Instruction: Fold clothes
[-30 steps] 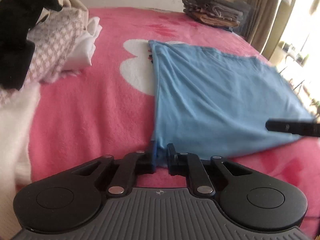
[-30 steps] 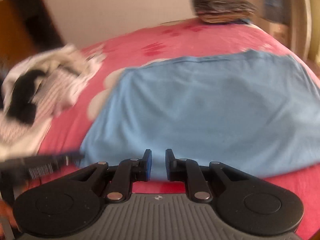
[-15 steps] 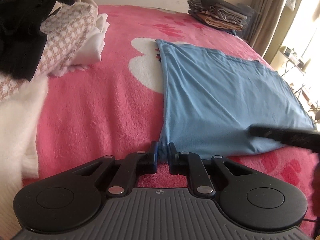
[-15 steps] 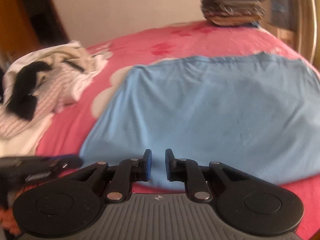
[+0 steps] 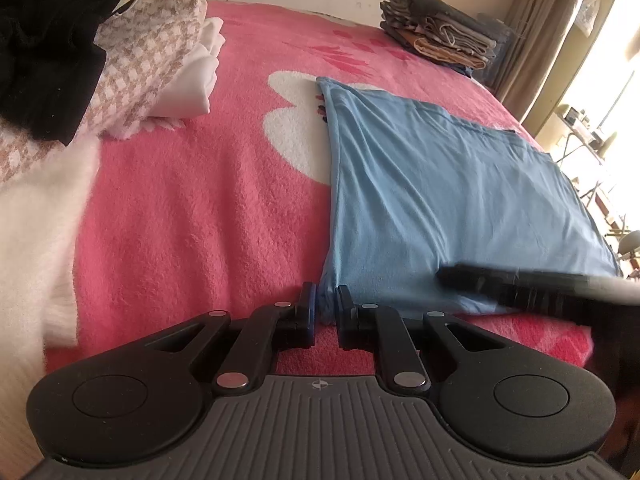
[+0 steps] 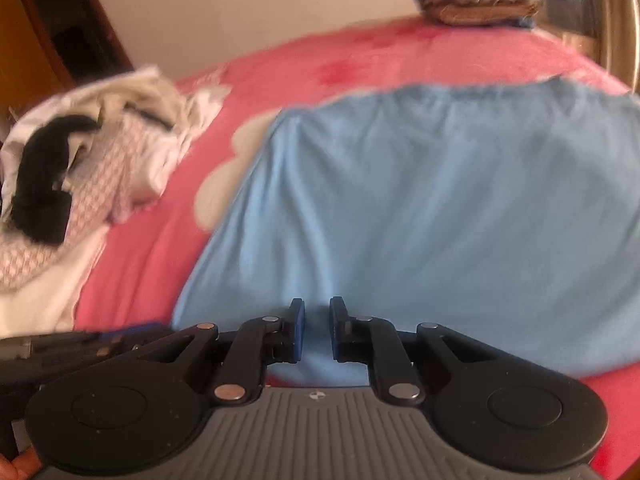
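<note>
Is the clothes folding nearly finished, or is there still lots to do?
Some is done: a folded stack sits at the far end of the bed. In hand now is the blue shirt, spread flat, with the left tongs pinching its near corner and the right tongs on its near edge. Still left: the messy pile of white, checked and black clothes.

Blue garment [image 5: 440, 184] flat on bed
</note>
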Motion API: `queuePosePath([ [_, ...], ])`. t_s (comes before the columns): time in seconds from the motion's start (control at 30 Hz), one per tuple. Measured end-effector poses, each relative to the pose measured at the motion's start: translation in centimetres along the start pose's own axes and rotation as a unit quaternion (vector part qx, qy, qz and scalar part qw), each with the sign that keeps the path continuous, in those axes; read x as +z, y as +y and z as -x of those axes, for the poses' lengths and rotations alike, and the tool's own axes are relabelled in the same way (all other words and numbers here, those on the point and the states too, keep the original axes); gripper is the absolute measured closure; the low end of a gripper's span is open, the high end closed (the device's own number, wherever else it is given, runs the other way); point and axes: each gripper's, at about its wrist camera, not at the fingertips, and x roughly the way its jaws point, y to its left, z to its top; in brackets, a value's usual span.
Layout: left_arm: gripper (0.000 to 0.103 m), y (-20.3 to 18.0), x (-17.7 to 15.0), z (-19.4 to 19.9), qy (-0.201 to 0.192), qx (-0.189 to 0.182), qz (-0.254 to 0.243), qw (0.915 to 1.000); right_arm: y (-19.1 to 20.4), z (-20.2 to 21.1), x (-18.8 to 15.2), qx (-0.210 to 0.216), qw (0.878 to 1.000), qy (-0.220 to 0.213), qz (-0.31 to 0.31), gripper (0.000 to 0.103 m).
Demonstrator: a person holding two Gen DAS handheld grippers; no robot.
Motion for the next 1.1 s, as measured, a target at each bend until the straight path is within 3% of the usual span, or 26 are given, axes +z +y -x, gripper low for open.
queuePosePath([
  [0.1,0.090,0.1,0.0,0.0,0.001,-0.003,0.003,1.0000,2.4,1.0,-1.2,0.033,0.998,0.016,0.052,0.089],
  [0.2,0.090,0.2,0.0,0.1,0.001,-0.004,0.003,1.0000,2.5,1.8,-0.3,0.006,0.998,-0.020,0.061,0.089],
  [0.3,0.090,0.3,0.0,0.0,0.002,-0.005,0.006,1.0000,0.9,0.8,1.8,-0.017,0.999,-0.043,0.024,0.089],
  [0.4,0.090,0.4,0.0,0.0,0.004,-0.008,0.009,0.9999,1.7,-1.3,1.3,0.007,1.000,-0.002,0.027,0.088],
  [0.5,0.090,0.5,0.0,0.0,0.004,-0.011,0.013,0.9999,3.6,-0.5,0.6,0.040,0.996,-0.006,0.081,0.089],
  [0.7,0.090,0.6,0.1,-0.1,0.005,-0.010,0.010,0.9999,0.7,-1.7,3.5,0.013,0.999,-0.040,0.011,0.089],
  [0.8,0.090,0.6,0.0,-0.1,0.006,-0.010,0.010,0.9999,1.6,-3.6,3.0,0.038,0.999,-0.008,0.010,0.089],
  [0.87,0.090,0.6,0.0,0.0,0.006,-0.011,0.011,0.9999,3.0,-3.2,2.5,0.061,0.997,-0.003,0.042,0.089],
  [0.93,0.090,0.7,0.0,0.0,0.006,-0.011,0.011,0.9999,3.1,-2.9,2.9,0.081,0.996,-0.003,0.036,0.089],
  [1.1,0.090,0.6,0.0,0.0,0.007,-0.010,0.007,0.9999,-0.2,-4.1,6.2,0.033,0.998,-0.049,-0.024,0.089],
])
